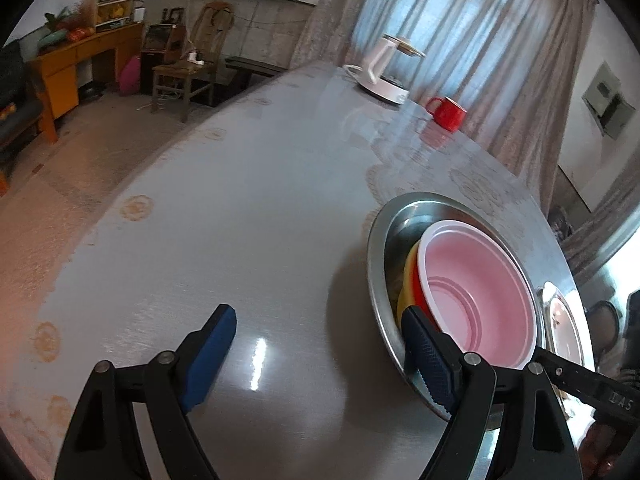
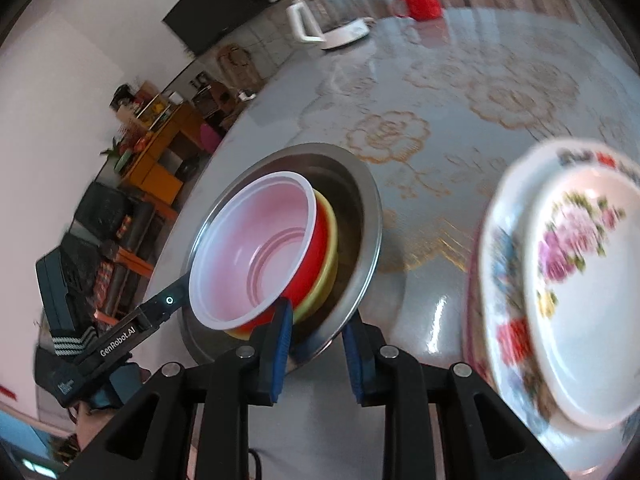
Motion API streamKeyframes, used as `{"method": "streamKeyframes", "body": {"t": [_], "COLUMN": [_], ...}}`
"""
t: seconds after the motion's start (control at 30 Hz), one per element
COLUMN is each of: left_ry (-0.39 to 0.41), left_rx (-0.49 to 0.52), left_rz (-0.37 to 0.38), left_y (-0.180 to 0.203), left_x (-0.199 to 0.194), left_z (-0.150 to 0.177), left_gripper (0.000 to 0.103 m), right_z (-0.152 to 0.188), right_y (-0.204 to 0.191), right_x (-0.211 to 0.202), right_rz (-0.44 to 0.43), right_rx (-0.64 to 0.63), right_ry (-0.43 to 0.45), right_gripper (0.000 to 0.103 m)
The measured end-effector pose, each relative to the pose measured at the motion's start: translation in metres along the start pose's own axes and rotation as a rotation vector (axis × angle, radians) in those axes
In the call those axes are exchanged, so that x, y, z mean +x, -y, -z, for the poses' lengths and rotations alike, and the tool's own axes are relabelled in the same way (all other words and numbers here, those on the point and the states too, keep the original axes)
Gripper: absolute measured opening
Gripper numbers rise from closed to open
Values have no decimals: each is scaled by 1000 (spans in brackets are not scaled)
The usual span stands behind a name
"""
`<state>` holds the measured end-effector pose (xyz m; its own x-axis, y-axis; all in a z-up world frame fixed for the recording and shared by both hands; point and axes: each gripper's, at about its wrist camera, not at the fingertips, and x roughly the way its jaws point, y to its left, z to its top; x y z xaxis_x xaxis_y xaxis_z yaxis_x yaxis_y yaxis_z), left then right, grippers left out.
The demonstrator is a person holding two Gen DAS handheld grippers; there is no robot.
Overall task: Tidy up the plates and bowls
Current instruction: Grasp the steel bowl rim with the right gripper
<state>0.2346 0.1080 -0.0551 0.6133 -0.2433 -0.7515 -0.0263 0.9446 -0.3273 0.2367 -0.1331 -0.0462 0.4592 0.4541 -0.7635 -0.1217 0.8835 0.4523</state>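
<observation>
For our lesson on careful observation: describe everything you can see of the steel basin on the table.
The steel basin is round, shiny grey metal with a broad flat rim and a deep well. It sits on the flowered table. Nested bowls lie tilted inside it: a red bowl with a pale pink inside sits in a yellow-green bowl. The right hand-held gripper has its blue fingers on either side of the near rim; whether they press it is unclear. A floral plate lies beside the basin.

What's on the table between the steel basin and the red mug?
Nothing: in the left wrist view, bare patterned tablecloth runs from the steel basin to the red mug.
</observation>
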Motion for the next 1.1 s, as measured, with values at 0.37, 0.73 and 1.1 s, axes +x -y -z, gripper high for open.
{"method": "streamKeyframes", "body": {"t": [0.37,0.73,1.1], "left_ry": [-14,-38,6], "left_rx": [-47,-32,-15], "left_rz": [52,117,97], "left_y": [-8,-2,-1], "left_x": [5,15,22], "left_z": [-11,-20,-18], "left_gripper": [79,51,53], "right_z": [-13,-33,-31], "right_y": [28,36,32], "right_x": [-6,20,29], "right_rz": [18,16,-1], "right_rx": [114,156,149], "right_ry": [34,5,8], "right_gripper": [25,19,15]}}
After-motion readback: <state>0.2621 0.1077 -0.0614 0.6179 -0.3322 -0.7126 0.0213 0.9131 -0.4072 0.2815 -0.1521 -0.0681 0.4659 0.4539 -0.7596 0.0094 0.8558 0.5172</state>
